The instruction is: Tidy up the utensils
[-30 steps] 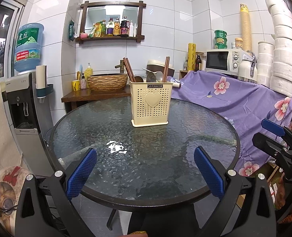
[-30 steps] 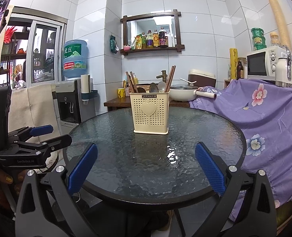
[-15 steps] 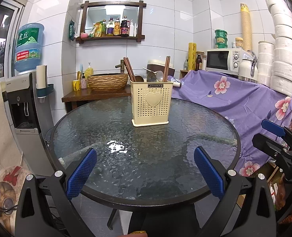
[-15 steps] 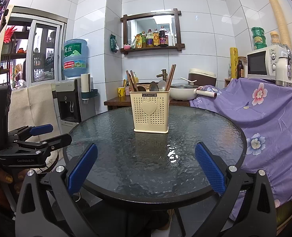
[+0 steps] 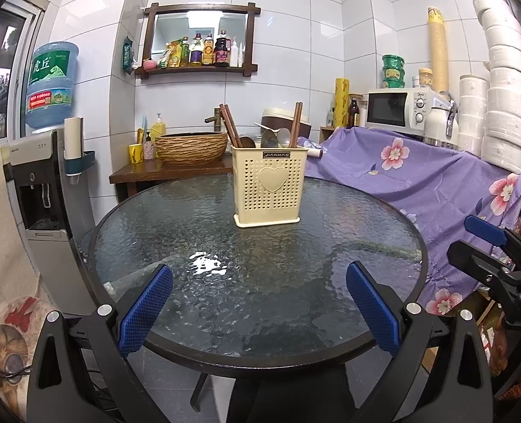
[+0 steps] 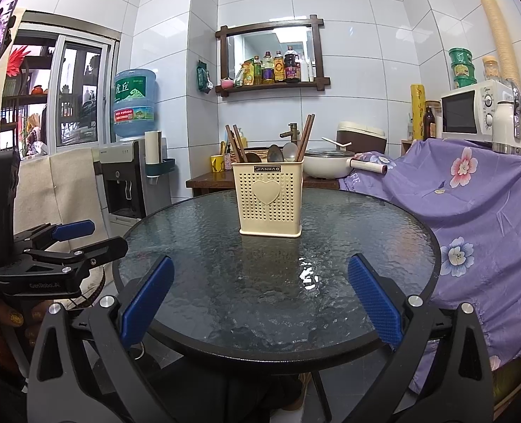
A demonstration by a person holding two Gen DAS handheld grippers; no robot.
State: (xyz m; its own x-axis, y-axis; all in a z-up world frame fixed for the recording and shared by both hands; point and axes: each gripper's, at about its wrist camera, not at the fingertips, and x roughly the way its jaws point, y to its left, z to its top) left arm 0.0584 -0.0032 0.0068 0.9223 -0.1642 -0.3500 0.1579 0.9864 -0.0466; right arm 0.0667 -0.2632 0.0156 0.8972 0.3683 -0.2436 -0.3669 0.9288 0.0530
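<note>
A cream perforated utensil holder (image 5: 269,187) with a heart on its front stands upright on the far half of the round glass table (image 5: 225,282); it also shows in the right wrist view (image 6: 269,201). Brown chopsticks (image 5: 229,126) and spoons (image 5: 276,138) stick out of its top. My left gripper (image 5: 258,303) is open and empty at the table's near edge. My right gripper (image 6: 260,299) is open and empty, also at the near edge. Each gripper shows at the side of the other's view, the right one in the left wrist view (image 5: 489,246).
A purple flowered cloth (image 5: 419,183) covers furniture right of the table, with a microwave (image 5: 398,111) behind. A water dispenser (image 5: 45,190) stands at the left. A wooden side table with a woven basin (image 5: 190,148) is behind the glass table.
</note>
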